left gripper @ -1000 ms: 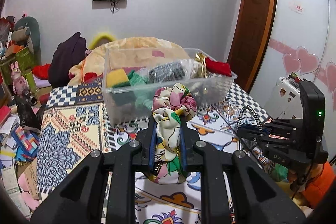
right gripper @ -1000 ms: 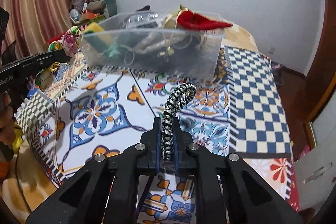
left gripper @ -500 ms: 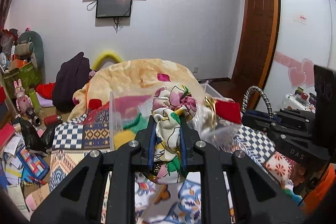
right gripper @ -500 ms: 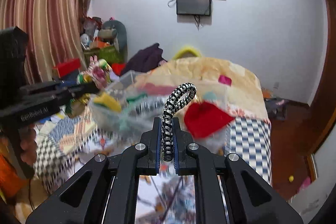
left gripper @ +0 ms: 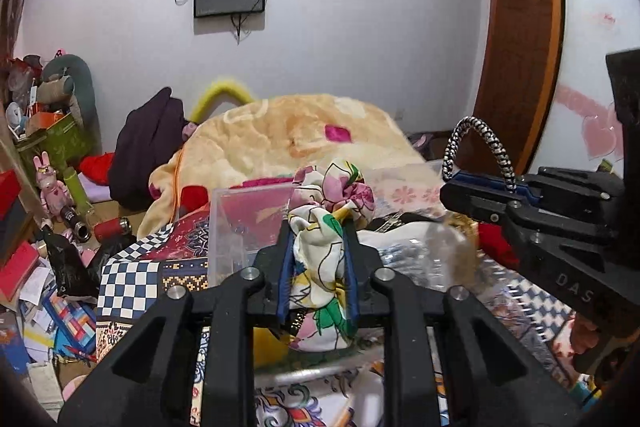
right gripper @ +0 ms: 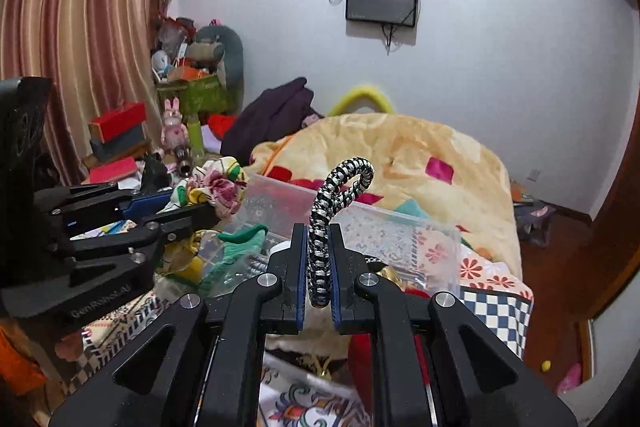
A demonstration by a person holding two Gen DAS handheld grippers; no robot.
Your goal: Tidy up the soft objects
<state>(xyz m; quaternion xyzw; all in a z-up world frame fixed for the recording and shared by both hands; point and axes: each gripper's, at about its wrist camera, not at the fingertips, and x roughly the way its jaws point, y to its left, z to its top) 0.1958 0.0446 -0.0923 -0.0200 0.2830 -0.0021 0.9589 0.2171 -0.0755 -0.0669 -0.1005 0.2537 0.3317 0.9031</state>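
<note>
My left gripper (left gripper: pixel 318 247) is shut on a floral fabric scrunchie (left gripper: pixel 328 227) and holds it over the near edge of a clear plastic bin (left gripper: pixel 240 227). It also shows at the left of the right wrist view (right gripper: pixel 200 199). My right gripper (right gripper: pixel 318 247) is shut on a black-and-white braided hair band (right gripper: pixel 336 207) and hovers over the same bin (right gripper: pixel 400 231). The band and right gripper (left gripper: pixel 448 183) show at the right of the left wrist view. The bin holds green, red and gold soft items.
The bin stands on a patterned tablecloth (left gripper: pixel 132 283). Behind it lies a yellow blanket heap (left gripper: pixel 296 135). Cluttered boxes and toys (left gripper: pixel 44 155) fill the left. A wooden door (left gripper: pixel 520 39) is at the right.
Both grippers have risen and moved forward from the table to over the bin, each still holding its item. The views tilted up toward the wall.
</note>
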